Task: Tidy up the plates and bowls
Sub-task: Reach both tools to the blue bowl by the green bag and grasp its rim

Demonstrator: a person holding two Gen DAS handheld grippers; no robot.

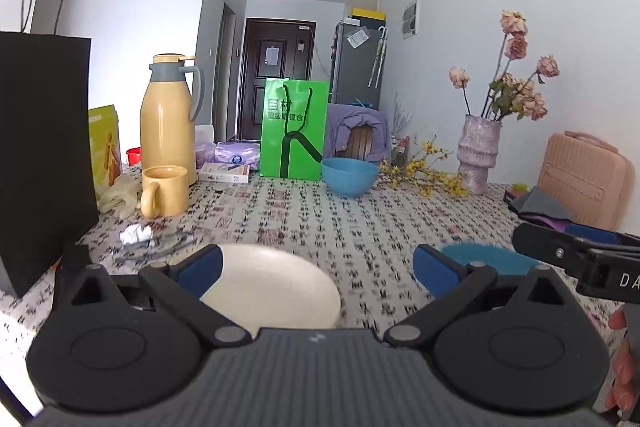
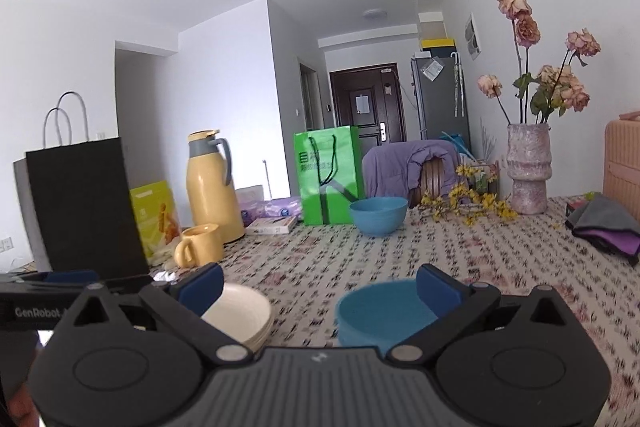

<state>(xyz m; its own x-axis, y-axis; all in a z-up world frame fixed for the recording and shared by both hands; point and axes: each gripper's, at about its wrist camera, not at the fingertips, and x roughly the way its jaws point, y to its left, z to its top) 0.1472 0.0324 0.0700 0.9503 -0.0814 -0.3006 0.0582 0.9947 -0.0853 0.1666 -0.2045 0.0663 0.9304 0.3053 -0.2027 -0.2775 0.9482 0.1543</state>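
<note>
In the left wrist view my left gripper [image 1: 316, 267] is open above a cream bowl [image 1: 276, 291] on the patterned tablecloth [image 1: 360, 227], its pads apart from the bowl. A blue bowl [image 1: 488, 259] sits to the right, partly hidden. One finger [image 1: 556, 249] of my right gripper reaches in from the right. In the right wrist view my right gripper [image 2: 320, 287] is open wide, with nothing between its pads. Below it are a stack of cream bowls [image 2: 244, 315] on the left and a blue bowl [image 2: 380, 315] on the right. Another blue bowl [image 2: 378, 215] stands far back.
A black paper bag [image 1: 40, 155], yellow thermos [image 1: 168, 119], yellow mug [image 1: 164, 191] and crumpled foil [image 1: 136, 233] crowd the left. A green bag [image 1: 294, 131] stands at the back. A vase of dried flowers [image 1: 478, 155], pink case [image 1: 584, 179] and folded cloths [image 2: 604, 227] fill the right.
</note>
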